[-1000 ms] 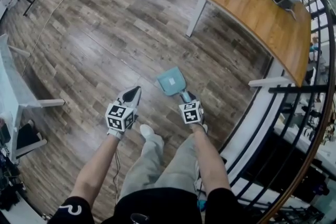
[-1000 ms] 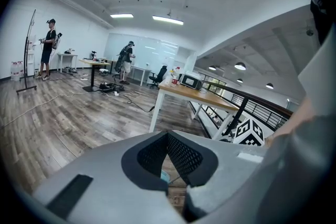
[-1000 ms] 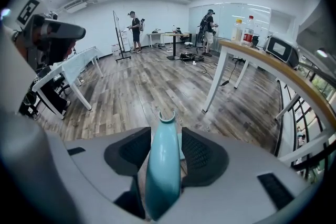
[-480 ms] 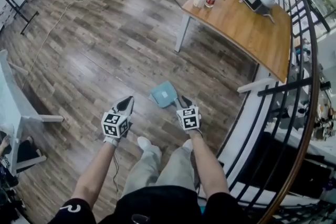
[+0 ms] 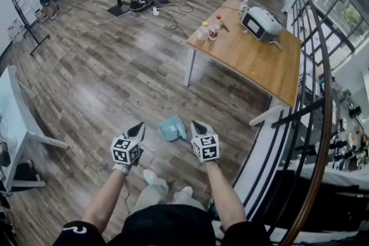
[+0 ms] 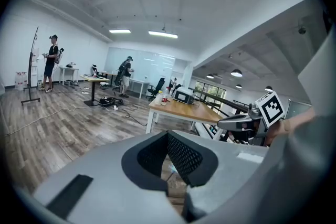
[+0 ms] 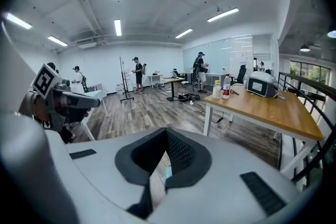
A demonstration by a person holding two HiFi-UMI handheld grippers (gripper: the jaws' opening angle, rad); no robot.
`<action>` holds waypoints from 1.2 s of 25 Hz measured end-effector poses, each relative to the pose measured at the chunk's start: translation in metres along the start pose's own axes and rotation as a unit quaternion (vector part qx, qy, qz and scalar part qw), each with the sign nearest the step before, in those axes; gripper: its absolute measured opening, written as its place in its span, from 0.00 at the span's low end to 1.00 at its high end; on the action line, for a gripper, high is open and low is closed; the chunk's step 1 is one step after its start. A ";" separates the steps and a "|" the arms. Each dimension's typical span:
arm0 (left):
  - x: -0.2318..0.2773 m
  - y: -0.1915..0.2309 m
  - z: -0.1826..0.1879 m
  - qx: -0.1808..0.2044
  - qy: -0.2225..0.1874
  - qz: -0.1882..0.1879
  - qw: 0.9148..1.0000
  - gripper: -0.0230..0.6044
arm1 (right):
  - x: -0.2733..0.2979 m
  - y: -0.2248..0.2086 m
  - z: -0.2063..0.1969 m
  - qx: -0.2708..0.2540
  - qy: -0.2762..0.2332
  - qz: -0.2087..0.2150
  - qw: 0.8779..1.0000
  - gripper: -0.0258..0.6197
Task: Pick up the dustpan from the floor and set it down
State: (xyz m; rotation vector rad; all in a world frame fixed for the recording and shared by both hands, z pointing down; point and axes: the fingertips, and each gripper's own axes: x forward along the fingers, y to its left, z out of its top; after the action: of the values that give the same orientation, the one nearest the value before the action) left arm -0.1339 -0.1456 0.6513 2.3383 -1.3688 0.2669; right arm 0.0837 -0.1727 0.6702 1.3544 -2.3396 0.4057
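Teal plastic dustpan (image 5: 172,128) lies on the wooden floor (image 5: 115,78) just left of the right gripper (image 5: 196,123), whose jaws have just closed empty. The left gripper (image 5: 140,125) is farther away, its jaws also pressed together.

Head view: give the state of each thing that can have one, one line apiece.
dustpan: flat on the floor, not held.
right gripper: jaws just closed, shut, nothing between them.
left gripper: shut, nothing between its jaws.
clear bottle: upright, capped.
yellow-lidded jar: upright, lid on.
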 end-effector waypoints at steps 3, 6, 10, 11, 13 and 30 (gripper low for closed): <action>-0.018 -0.031 0.013 0.000 -0.011 0.006 1.000 0.03 | -0.046 -0.011 0.021 0.009 -0.024 0.000 1.000 0.03; -0.037 -0.061 0.021 0.006 -0.021 0.012 1.000 0.03 | -0.088 -0.020 0.033 0.007 -0.045 0.004 0.999 0.03; -0.063 -0.100 0.029 0.016 -0.029 0.018 0.999 0.03 | -0.140 -0.025 0.042 0.006 -0.065 0.012 0.998 0.03; -0.068 -0.110 0.031 0.018 -0.032 0.018 0.999 0.03 | -0.150 -0.026 0.044 0.006 -0.069 0.013 0.998 0.03; -0.078 -0.127 0.035 0.023 -0.037 0.017 0.999 0.03 | -0.168 -0.027 0.046 0.006 -0.075 0.014 0.997 0.03; -0.123 -0.188 0.045 0.025 -0.071 0.014 0.997 0.03 | -0.234 -0.019 0.032 0.007 -0.087 0.031 0.996 0.03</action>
State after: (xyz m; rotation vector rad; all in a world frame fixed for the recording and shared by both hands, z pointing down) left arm -0.0341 0.0123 0.5181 2.4211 -1.4776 0.1483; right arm 0.1988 -0.0191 0.5310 1.3752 -2.5294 0.3341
